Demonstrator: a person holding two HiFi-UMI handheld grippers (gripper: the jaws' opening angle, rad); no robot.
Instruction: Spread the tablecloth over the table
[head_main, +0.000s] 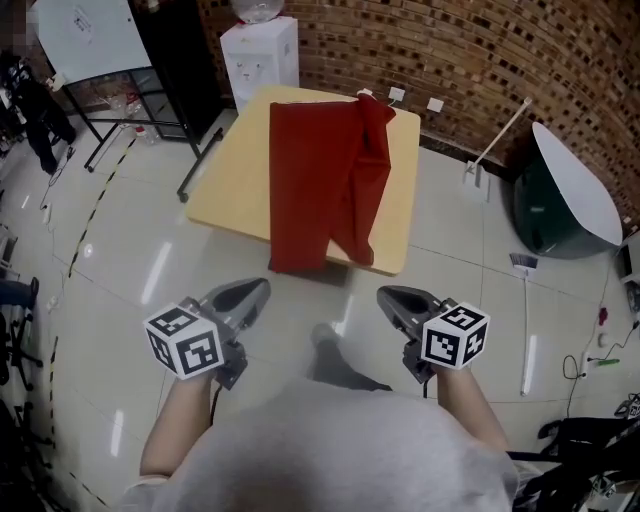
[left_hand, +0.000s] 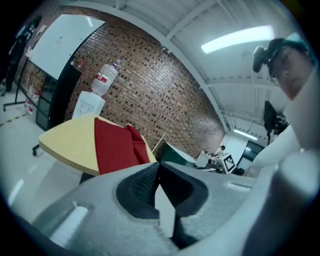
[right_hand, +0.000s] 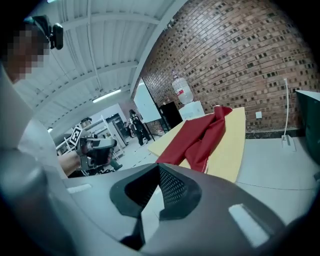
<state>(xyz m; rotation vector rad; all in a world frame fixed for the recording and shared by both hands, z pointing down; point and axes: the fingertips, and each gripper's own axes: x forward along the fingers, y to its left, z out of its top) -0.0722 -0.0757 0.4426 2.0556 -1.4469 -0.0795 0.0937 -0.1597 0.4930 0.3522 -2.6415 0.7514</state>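
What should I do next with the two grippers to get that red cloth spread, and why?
Probably bring both forward to the cloth, whose near end hangs over the table edge. The cloth lies folded in a strip, much of the table bare, and the left gripper and right gripper are shut, empty and short of it.

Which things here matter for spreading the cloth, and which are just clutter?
Job: red tablecloth, yellow table, left gripper, right gripper (both shut, empty).
Lying about: water dispenser, whiteboard, broom.
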